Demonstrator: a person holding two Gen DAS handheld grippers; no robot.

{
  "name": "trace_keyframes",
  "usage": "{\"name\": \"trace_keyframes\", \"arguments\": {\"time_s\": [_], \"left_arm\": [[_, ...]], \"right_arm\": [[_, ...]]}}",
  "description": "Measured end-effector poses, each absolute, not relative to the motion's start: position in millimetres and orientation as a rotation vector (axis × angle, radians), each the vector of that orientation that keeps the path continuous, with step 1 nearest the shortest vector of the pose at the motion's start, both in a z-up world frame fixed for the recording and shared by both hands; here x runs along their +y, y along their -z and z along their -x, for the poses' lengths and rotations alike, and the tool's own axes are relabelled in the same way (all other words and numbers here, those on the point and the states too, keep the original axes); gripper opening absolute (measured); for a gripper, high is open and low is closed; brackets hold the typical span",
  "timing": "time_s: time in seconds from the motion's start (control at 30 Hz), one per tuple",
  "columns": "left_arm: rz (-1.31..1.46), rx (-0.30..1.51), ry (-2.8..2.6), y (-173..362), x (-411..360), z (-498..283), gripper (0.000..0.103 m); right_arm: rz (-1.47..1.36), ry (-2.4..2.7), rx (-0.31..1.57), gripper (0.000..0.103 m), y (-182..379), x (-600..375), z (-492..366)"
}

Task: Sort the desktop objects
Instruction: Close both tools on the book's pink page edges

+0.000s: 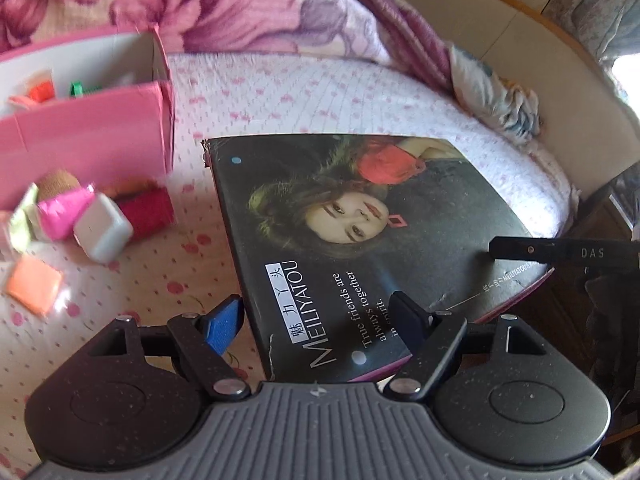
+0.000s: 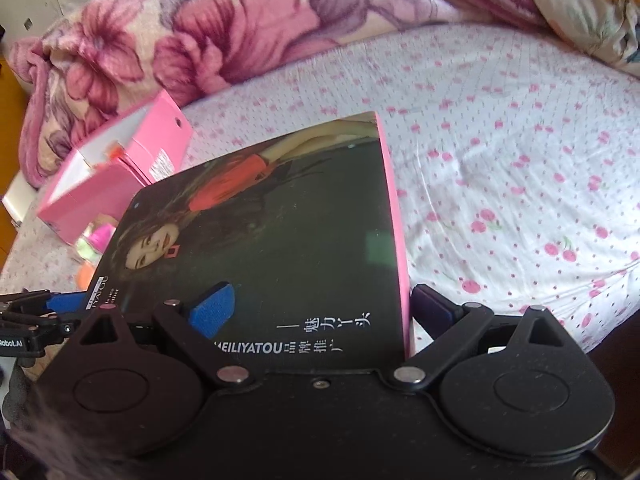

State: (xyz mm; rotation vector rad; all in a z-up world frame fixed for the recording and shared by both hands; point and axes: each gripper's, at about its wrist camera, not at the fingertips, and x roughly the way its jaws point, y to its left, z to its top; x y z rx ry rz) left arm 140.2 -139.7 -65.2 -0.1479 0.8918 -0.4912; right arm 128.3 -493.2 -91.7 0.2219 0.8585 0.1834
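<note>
A dark box lid printed with a woman's portrait and "MEILIYATOU" (image 1: 360, 232) lies on the cherry-print bedsheet (image 1: 280, 92); it also shows in the right wrist view (image 2: 280, 216). My left gripper (image 1: 316, 316) is open, its jaws straddling the lid's near left corner. My right gripper (image 2: 324, 308) is open, its jaws straddling the lid's pink right edge; one of its fingers (image 1: 520, 250) shows in the left wrist view. Small items lie at left: a white cube (image 1: 102, 228), pink packets (image 1: 60, 212), an orange packet (image 1: 34, 284).
An open pink box (image 1: 88, 136) holding small orange and green items stands at the far left, also in the right wrist view (image 2: 120, 168). A floral blanket (image 2: 180, 40) is bunched along the back. A pillow (image 1: 496, 96) lies at the far right by the headboard.
</note>
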Motion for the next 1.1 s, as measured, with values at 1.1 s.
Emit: {"name": "trace_keyframes", "arguments": {"time_s": [1.1], "left_arm": [[0.141,0.674,0.172,8,105,-252,0.084]], "right_arm": [[-0.257,-0.449,0.727,0.097,36,-271,-279]]}}
